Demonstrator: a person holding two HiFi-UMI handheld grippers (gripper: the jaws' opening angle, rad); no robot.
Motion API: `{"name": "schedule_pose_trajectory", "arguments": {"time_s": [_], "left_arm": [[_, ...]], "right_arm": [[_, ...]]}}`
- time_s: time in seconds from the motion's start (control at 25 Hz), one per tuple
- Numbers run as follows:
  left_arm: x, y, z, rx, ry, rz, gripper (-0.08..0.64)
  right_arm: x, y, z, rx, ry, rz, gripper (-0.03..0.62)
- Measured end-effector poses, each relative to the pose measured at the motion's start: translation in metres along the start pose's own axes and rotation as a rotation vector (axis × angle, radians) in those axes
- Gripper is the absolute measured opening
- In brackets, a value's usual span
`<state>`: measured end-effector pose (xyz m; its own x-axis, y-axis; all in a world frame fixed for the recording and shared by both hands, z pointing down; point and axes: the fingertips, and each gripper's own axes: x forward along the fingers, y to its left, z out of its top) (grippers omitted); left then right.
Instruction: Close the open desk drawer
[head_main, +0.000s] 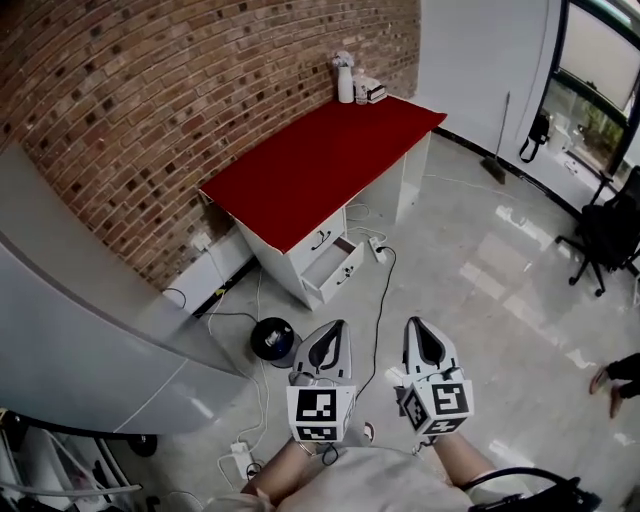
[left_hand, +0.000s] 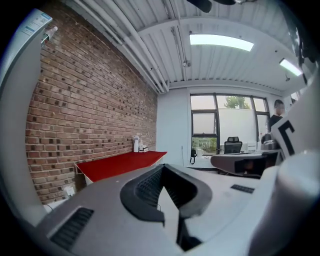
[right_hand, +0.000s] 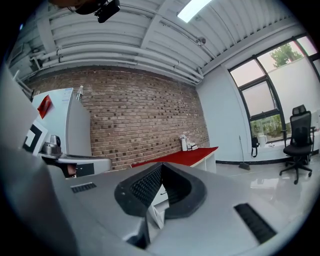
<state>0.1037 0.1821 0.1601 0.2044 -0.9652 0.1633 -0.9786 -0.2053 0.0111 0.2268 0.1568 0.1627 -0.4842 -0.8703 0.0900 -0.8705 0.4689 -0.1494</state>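
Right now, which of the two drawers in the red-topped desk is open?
The lower drawer: it is pulled out, with its inside showing. The upper drawer just above it sits shut, flush with the desk.

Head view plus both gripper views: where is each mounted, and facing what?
Head view: on the person's head, looking steeply down at the floor and the red-topped desk with its open drawer; shows the left gripper, right gripper and forearms.
Left gripper view: on the left gripper, along its shut jaws toward desk, brick wall and windows; right gripper at right edge.
Right gripper view: on the right gripper, along its shut jaws toward desk and wall; left gripper at left edge.
Shared: all three see the desk.
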Motion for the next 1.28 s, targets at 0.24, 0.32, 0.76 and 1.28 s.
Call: {"name": "schedule_pose_trajectory", "arguments": {"time_s": [0.24, 0.32, 0.76, 1.28], "left_arm": [[0.019, 0.011, -0.005, -0.027, 0.008, 0.044, 0.009], [0.029, 0.012, -0.005, -0.029, 0.0, 0.047, 0.009], [0.102, 0.023, -0.006, -0.046, -0.044, 0.078, 0.009], [0.207, 0.036, 0.009, -0.085, -0.013, 0.145, 0.009]], "right_arm": [[0.022, -0.006, 0.0, -0.012, 0.02, 0.033, -0.002], [0.029, -0.012, -0.002, -0.015, 0.019, 0.032, -0.002], [0.083, -0.056, -0.005, -0.054, 0.008, 0.059, -0.002], [0.181, -0.097, 0.018, -0.095, 0.042, 0.189, -0.002]]}}
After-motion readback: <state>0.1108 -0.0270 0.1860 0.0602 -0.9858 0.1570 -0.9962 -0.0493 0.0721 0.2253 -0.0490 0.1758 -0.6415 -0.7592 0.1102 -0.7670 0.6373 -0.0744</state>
